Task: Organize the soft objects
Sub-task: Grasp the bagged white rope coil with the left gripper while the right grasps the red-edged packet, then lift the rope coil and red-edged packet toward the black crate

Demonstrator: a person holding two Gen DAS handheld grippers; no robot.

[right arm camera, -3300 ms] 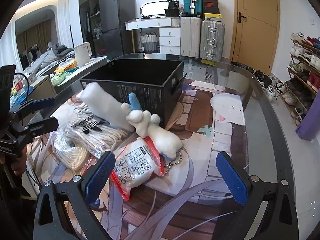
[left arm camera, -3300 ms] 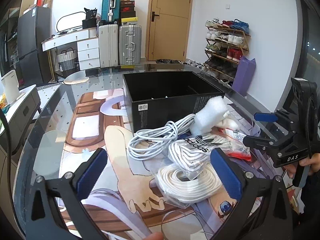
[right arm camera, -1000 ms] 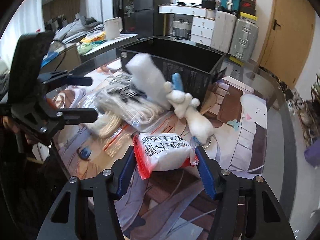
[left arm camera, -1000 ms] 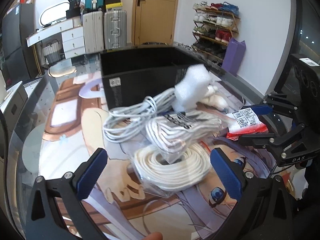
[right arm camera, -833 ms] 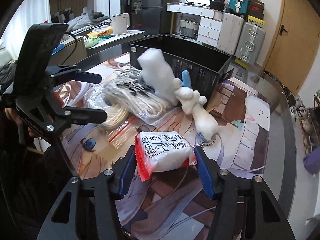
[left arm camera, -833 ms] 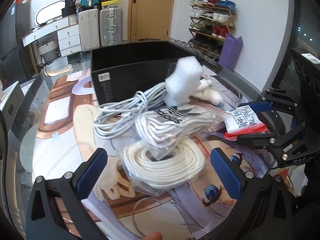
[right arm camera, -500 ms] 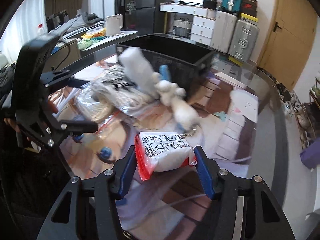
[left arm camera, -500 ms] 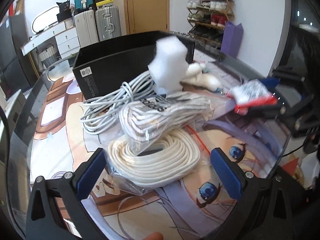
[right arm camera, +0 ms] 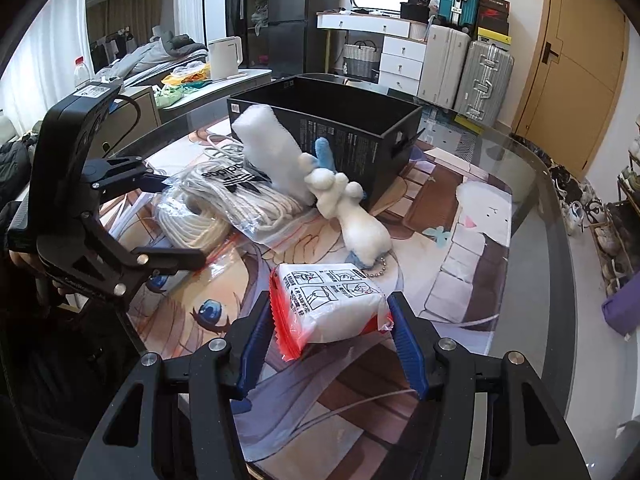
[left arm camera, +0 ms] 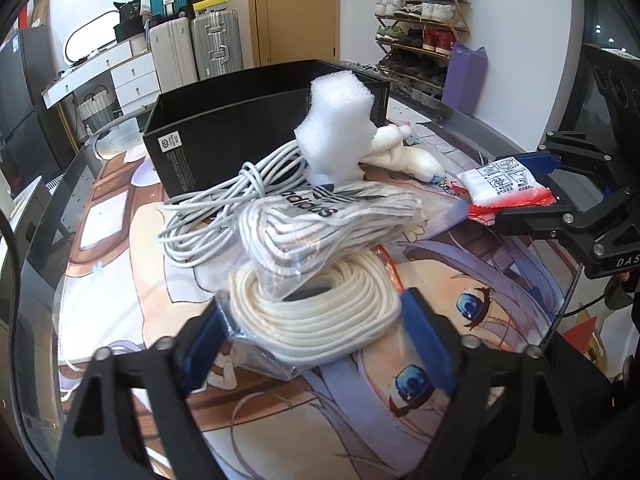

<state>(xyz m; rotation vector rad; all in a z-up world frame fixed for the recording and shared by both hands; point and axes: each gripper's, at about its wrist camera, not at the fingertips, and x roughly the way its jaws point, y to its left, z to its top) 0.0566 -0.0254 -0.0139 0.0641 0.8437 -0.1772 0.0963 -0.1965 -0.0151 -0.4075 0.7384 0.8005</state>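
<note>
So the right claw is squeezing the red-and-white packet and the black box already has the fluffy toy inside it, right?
Not quite. The right claw does squeeze the red-and-white packet, but the fluffy toy lies on the table beside the black box, not inside it. The right wrist view shows this.

Left gripper [left arm camera: 316, 336]: matte black angular frame, two arms fanning out from 6 o'clock, blue ribbed pads [left arm camera: 204, 346] inside each finger, silver screw heads along the arms. Right gripper [right arm camera: 330, 342]: same black frame, blue ribbed pads [right arm camera: 408, 344], round silver bolts at the pivots. Seen from the left wrist at 3 o'clock, its side carries white letters "DAS". A black camera block with a white label and a black cable sits on the left unit; bare fingers show under it at 9 o'clock
</note>
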